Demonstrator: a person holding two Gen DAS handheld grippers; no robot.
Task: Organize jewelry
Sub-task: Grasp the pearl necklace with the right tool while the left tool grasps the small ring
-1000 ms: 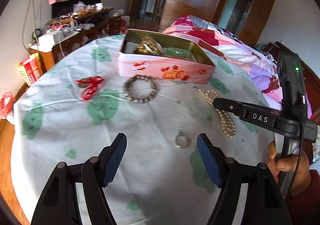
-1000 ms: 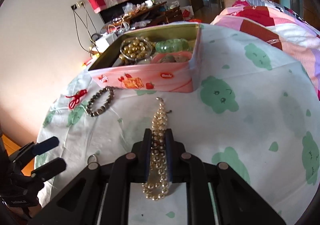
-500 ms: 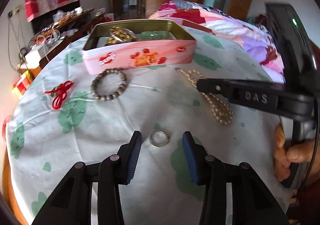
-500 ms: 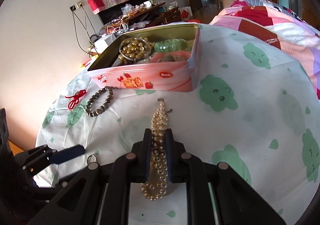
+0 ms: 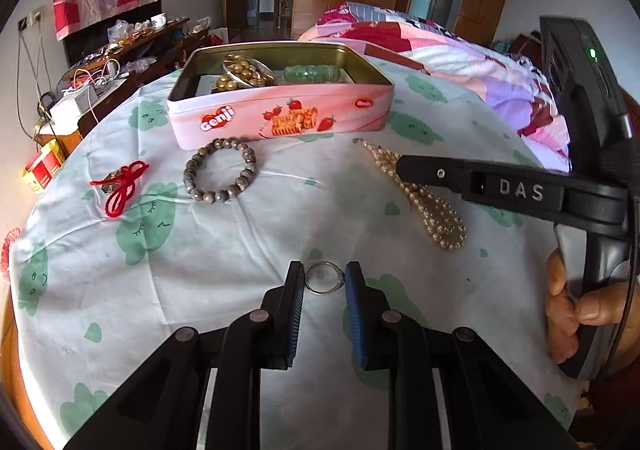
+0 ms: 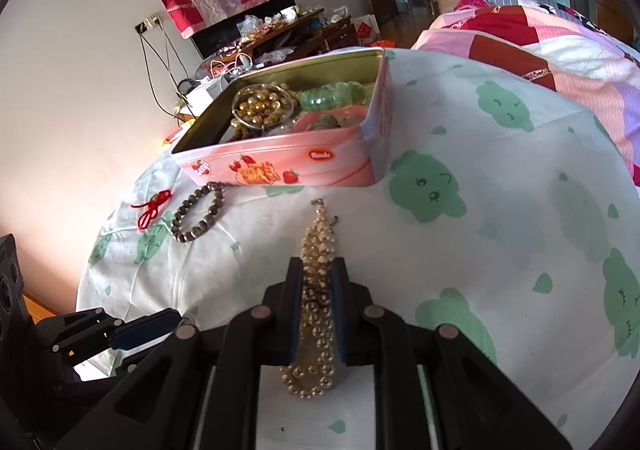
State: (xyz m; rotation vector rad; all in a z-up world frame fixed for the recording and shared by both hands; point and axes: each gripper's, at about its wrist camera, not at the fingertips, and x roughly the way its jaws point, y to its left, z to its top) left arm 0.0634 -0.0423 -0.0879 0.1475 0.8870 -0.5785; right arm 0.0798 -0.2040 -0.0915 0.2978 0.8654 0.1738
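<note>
Left wrist view shows your left gripper (image 5: 323, 282) closing around the ring (image 5: 324, 278) lying near you on the tablecloth (image 5: 240, 250), which may squirt out sideways, while your right gripper (image 6: 318, 282) is opening around the pearl necklace (image 6: 316, 290).

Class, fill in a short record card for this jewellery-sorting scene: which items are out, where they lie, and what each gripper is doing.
Left gripper: jaws closing around silver ring
Right gripper: jaws opening, pearl necklace between them
Pink tin: open, holds gold beads and green bracelet
On tablecloth: brown bead bracelet, red cord knot
</note>
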